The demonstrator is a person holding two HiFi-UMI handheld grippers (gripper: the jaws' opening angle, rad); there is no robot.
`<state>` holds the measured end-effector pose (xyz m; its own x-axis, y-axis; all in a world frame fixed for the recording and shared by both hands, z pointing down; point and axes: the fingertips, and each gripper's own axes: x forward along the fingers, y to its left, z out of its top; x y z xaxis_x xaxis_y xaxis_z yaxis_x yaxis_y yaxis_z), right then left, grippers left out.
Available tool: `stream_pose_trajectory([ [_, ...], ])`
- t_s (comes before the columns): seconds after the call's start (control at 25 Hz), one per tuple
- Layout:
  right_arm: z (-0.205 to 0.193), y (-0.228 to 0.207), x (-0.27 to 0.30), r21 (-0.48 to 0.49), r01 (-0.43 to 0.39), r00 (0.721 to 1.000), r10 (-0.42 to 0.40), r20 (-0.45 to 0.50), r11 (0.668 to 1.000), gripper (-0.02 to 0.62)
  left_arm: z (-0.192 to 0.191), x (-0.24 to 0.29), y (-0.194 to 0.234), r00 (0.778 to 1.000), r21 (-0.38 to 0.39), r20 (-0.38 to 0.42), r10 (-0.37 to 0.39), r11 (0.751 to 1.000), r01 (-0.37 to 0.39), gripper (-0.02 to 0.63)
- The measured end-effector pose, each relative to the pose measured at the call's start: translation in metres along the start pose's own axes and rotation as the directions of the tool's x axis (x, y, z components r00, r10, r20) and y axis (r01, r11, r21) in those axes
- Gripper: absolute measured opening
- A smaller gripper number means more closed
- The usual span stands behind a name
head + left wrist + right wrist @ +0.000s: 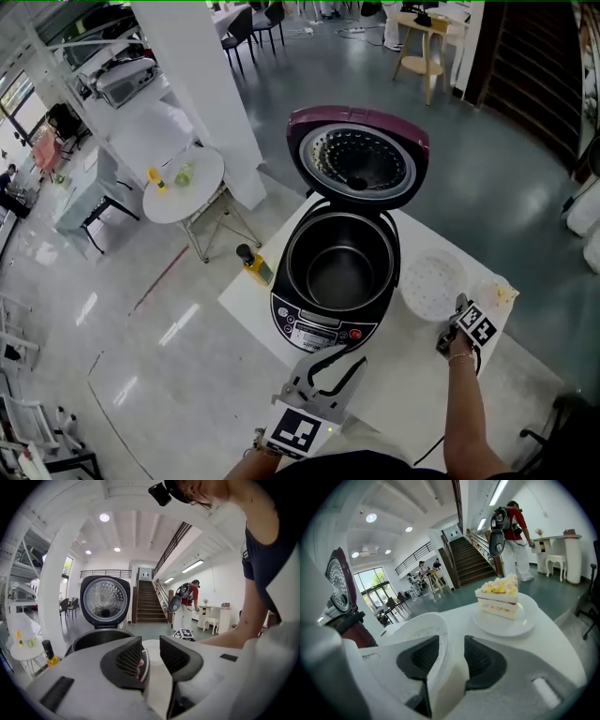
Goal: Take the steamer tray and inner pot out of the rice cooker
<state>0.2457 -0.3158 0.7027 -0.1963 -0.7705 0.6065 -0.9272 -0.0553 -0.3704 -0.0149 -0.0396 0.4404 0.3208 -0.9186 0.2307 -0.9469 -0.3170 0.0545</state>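
Note:
The purple rice cooker [323,323] stands on the white table [394,384] with its lid [359,155] up. The dark inner pot [339,267] sits inside it. The white steamer tray [433,284] lies on the table to the cooker's right. My right gripper [455,317] is at the tray's near rim. In the right gripper view the steamer tray [417,627] has its rim between the parted jaws of the right gripper [452,644], and the right pad stands clear of it. My left gripper [328,364] hangs open and empty before the cooker's front. From the left gripper [151,644] I see the lid [104,599] and pot rim [101,637].
A slice of cake on a plate [494,293] sits just right of the tray, and in the right gripper view the cake [499,602] is close ahead. A yellow bottle with a black cap [251,262] stands at the table's left edge. A person in red [513,531] stands far off.

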Motion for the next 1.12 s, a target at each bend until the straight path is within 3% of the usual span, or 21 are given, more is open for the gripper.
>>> stream_pose_trajectory([
  [0.08,0.007,0.008,-0.015,-0.029,-0.004,1.000,0.004,0.021,1.000,0.176,0.016,-0.001,0.028,0.999,-0.013,0.030,0.036,0.999,-0.036,0.120],
  [0.16,0.022,0.046,-0.043,-0.175,-0.078,0.995,0.089,0.052,0.981,0.233,0.028,-0.004,0.066,0.993,-0.108,0.063,0.096,0.990,-0.089,0.120],
  [0.2,0.029,0.076,-0.061,-0.265,-0.141,0.986,0.160,0.054,0.954,0.248,0.033,-0.005,0.087,0.989,-0.153,0.071,0.126,0.982,-0.114,0.120],
  [0.32,0.028,0.180,-0.116,-0.467,-0.339,0.930,0.365,-0.036,0.817,0.273,0.037,-0.006,0.151,0.977,-0.151,0.029,0.212,0.967,-0.206,0.120],
  [0.44,0.013,0.268,-0.157,-0.576,-0.439,0.878,0.465,-0.114,0.690,0.287,0.033,0.003,0.195,0.974,-0.084,-0.038,0.224,0.970,-0.227,0.120],
  [0.56,-0.006,0.317,-0.172,-0.718,-0.407,0.890,0.421,-0.174,0.565,0.307,0.033,0.012,0.221,0.972,-0.054,-0.052,0.228,0.972,-0.231,0.137],
  [0.64,-0.017,0.336,-0.176,-0.806,-0.348,0.916,0.355,-0.185,0.479,0.344,0.028,0.018,0.234,0.974,-0.014,-0.084,0.212,0.977,-0.214,0.199],
  [0.68,-0.020,0.343,-0.175,-0.823,-0.332,0.924,0.333,-0.186,0.460,0.353,0.024,0.022,0.240,0.972,0.025,-0.112,0.205,0.979,-0.203,0.242],
  [0.84,-0.026,0.353,-0.163,-0.807,-0.330,0.937,0.273,-0.218,0.490,0.383,-0.003,0.039,0.259,0.955,0.167,-0.232,0.184,0.975,-0.147,0.367],
  [1.04,-0.024,0.357,-0.147,-0.789,-0.289,0.956,0.209,-0.206,0.543,0.383,-0.016,0.065,0.269,0.960,0.092,-0.274,0.052,0.995,-0.027,0.407],
  [1.12,-0.027,0.359,-0.142,-0.779,-0.280,0.960,0.185,-0.211,0.560,0.383,-0.027,0.075,0.278,0.944,0.137,-0.324,0.055,0.990,-0.010,0.407],
])
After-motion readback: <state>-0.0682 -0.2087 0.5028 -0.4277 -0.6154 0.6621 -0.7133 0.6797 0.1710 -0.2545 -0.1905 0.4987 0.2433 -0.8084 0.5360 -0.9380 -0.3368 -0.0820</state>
